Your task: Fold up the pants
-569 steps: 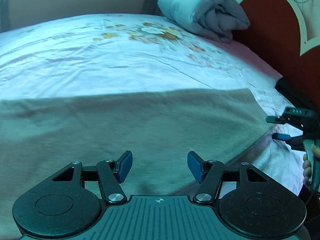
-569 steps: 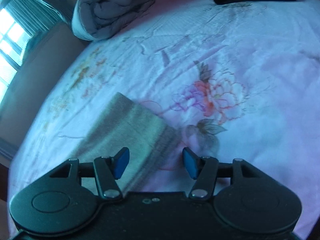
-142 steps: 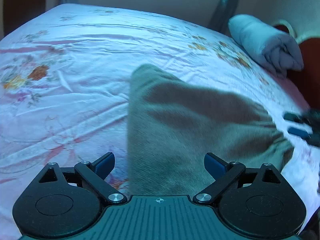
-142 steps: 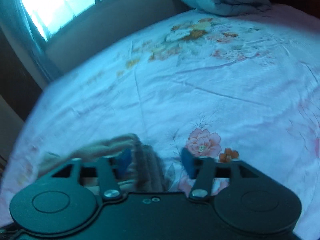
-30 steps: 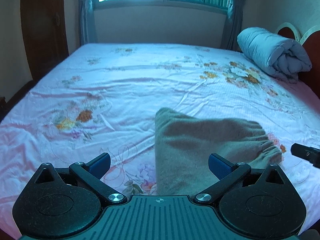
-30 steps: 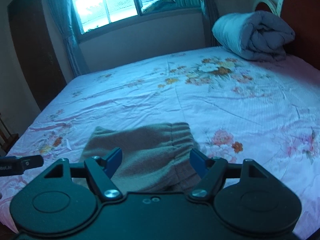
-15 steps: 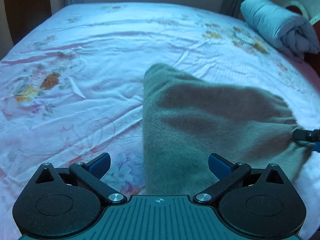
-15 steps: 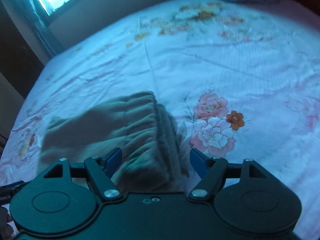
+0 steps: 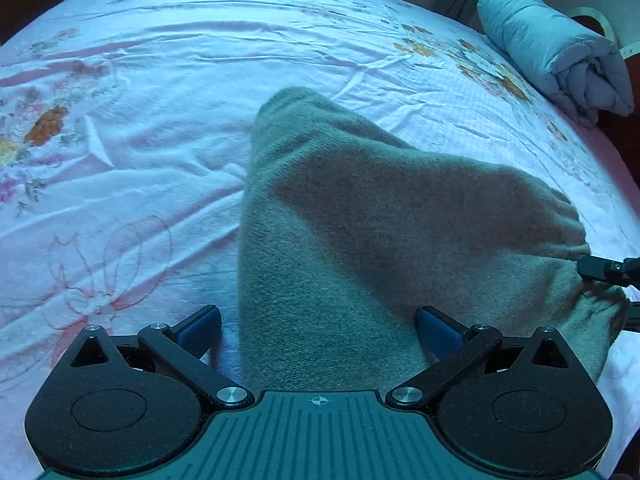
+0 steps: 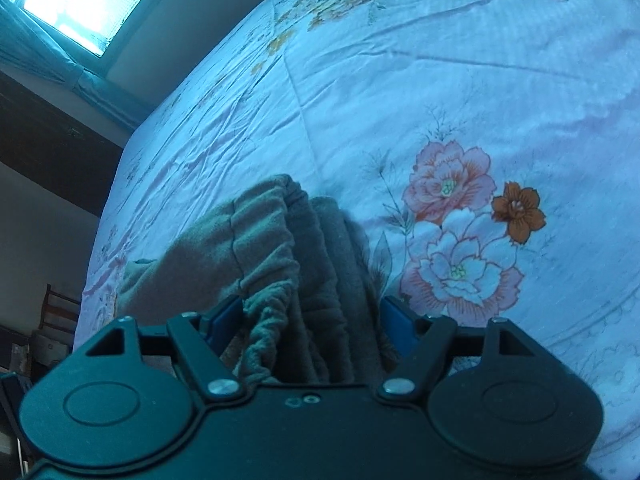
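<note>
1. Two views reach me. On my left wrist view, the left gripper [image 9: 318, 326] has its fingers spread wide over the near end of the folded pants [image 9: 380, 232], which lie on the bed [image 9: 160, 80]; the right gripper [image 9: 608, 270] touches the pants' right edge, and a rolled quilt [image 9: 556, 48] lies far beyond them.
2. On my right wrist view, the right gripper [image 10: 310, 322] has its fingers spread around the pants' [image 10: 280, 264] gathered waistband, left of the printed flowers [image 10: 456, 232].

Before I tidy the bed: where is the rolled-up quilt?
In the left wrist view the rolled quilt lies at the upper right on the bed sheet, by the headboard, well beyond the pants.
</note>
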Demonstrator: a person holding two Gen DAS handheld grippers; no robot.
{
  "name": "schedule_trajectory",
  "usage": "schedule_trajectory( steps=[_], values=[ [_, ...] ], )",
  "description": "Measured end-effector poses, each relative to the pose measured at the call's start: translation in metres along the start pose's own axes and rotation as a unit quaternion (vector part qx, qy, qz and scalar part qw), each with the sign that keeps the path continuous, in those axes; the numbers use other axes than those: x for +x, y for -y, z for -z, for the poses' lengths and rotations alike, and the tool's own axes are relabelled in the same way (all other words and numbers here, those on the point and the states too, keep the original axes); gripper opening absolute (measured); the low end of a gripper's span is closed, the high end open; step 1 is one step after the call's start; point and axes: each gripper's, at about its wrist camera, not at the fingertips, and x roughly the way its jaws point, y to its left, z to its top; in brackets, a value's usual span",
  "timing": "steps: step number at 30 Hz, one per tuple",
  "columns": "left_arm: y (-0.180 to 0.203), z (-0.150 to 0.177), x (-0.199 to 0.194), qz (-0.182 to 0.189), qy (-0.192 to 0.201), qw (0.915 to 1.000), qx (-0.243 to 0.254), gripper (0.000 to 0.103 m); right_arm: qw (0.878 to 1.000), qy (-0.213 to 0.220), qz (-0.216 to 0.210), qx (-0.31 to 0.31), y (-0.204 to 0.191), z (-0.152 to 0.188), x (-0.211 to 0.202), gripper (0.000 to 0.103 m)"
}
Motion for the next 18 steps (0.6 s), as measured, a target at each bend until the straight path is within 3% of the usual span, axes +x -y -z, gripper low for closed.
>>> schedule_trajectory(
  steps=[7, 11, 15, 16, 17, 18],
  values=[
    [0.005, 0.001, 0.009, 0.026, -0.009, 0.9996, 0.012, 0.103, 0.997, -0.036, -0.048, 0.047, 0.016, -0.003, 0.014, 0.075],
    [0.005, -0.001, 0.011, 0.039, -0.012, 0.9991, 0.01, 0.101, 0.997, -0.05, -0.055, 0.024, 0.011, -0.003, 0.022, 0.077],
    [0.002, -0.002, 0.008, 0.047, -0.005, 0.9989, 0.008, 0.074, 0.997, -0.053, -0.052, -0.037, -0.009, 0.005, 0.023, 0.072],
    [-0.001, -0.003, 0.006, 0.051, -0.003, 0.9987, 0.004, 0.065, 0.997, -0.048, -0.048, -0.043, -0.012, 0.007, 0.021, 0.054],
    [-0.005, -0.004, 0.004, 0.054, 0.001, 0.9985, -0.001, 0.059, 0.997, -0.046, -0.051, -0.045, -0.013, 0.006, 0.02, 0.045],
    [-0.009, -0.005, 0.0, 0.057, 0.006, 0.9983, -0.008, 0.049, 0.997, -0.041, -0.056, -0.04, -0.012, 0.006, 0.018, 0.045]
  ],
)
